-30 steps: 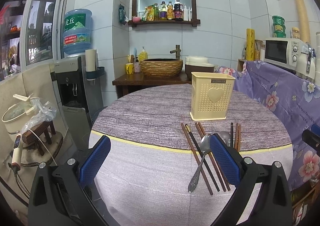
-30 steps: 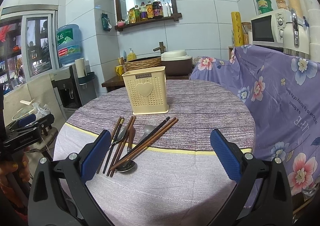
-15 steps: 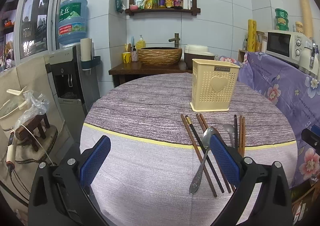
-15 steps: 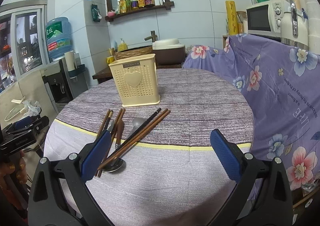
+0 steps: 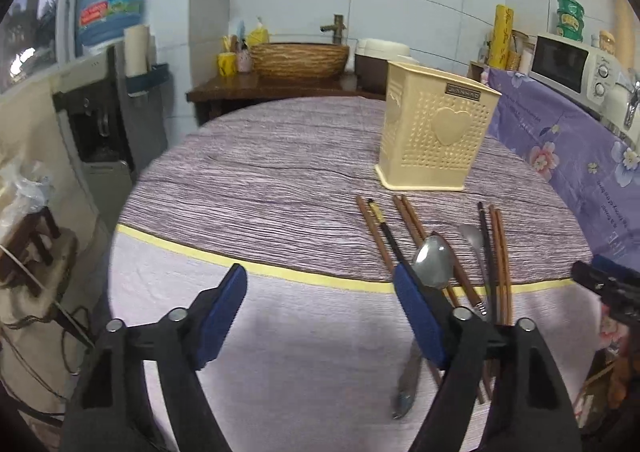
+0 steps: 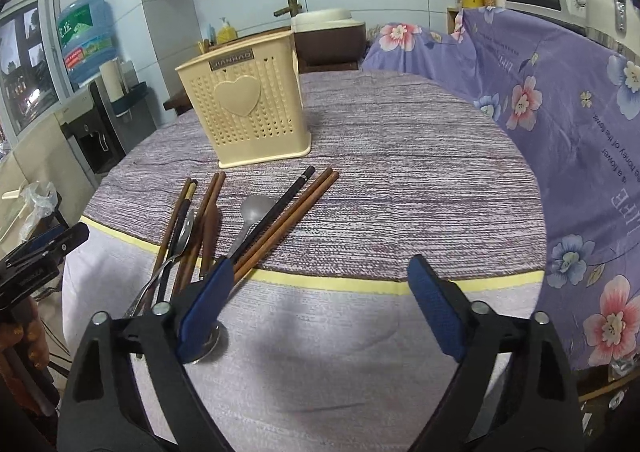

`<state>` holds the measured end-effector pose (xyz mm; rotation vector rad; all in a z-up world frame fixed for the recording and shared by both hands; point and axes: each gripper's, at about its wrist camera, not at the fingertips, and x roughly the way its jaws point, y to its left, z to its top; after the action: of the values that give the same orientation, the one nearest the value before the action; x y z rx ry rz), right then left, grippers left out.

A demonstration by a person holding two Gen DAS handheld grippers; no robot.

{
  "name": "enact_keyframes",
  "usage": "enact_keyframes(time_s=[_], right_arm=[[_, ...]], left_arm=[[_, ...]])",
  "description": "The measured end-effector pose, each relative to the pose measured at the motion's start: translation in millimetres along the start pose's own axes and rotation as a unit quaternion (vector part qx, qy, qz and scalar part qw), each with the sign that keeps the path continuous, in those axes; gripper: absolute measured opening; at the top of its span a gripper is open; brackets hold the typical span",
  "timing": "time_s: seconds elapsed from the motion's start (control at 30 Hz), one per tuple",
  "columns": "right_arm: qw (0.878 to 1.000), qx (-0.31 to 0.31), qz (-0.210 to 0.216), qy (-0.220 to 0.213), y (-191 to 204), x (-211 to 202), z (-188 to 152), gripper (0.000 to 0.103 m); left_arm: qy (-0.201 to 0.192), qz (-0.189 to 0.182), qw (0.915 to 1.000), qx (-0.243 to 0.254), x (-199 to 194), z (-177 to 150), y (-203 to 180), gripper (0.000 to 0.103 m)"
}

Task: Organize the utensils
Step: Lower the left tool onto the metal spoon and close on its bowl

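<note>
both grippers, left [image 5: 320,316] and right [image 6: 320,302], lower and nearer the utensils [image 6: 224,228] than before; jaws just narrowing, released, nothing between. caddy [image 6: 244,112] unfilled; pickup looks imminent.

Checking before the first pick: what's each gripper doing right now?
Left gripper: open, holding nothing, jaws just been closing.
Right gripper: open, holding nothing, jaws just been closing.

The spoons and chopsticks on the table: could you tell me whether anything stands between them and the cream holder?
Nothing visible does. The spoons and chopsticks lie on the table just in front of the cream holder, with only bare cloth between.
</note>
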<state>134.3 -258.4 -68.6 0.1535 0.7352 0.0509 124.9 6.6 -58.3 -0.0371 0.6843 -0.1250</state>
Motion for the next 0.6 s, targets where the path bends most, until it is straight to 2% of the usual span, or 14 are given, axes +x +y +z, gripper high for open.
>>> enact_keyframes(time_s=[0.1,0.2,0.3,0.43,0.6], right_arm=[[1.000,0.010,0.009,0.012,1,13,7,0.073],[1.000,0.016,0.012,0.013,2,19,11,0.071],[0.999,0.020,0.017,0.017,1,22,11,0.071],[0.999,0.025,0.013,0.028,-3,27,6,0.071],[0.999,0.026,0.013,0.029,-2,30,7,0.071]], left_arm=[[0.026,-0.047,0.9984,0.015,14,7,-14,0.066],[0.029,-0.083,0.9940,0.065,26,13,-34,0.065],[0.031,-0.133,0.9822,0.129,40,15,-46,0.065],[0.086,-0.184,0.9659,0.161,63,19,-47,0.065],[0.091,-0.203,0.9546,0.198,77,18,-60,0.064]])
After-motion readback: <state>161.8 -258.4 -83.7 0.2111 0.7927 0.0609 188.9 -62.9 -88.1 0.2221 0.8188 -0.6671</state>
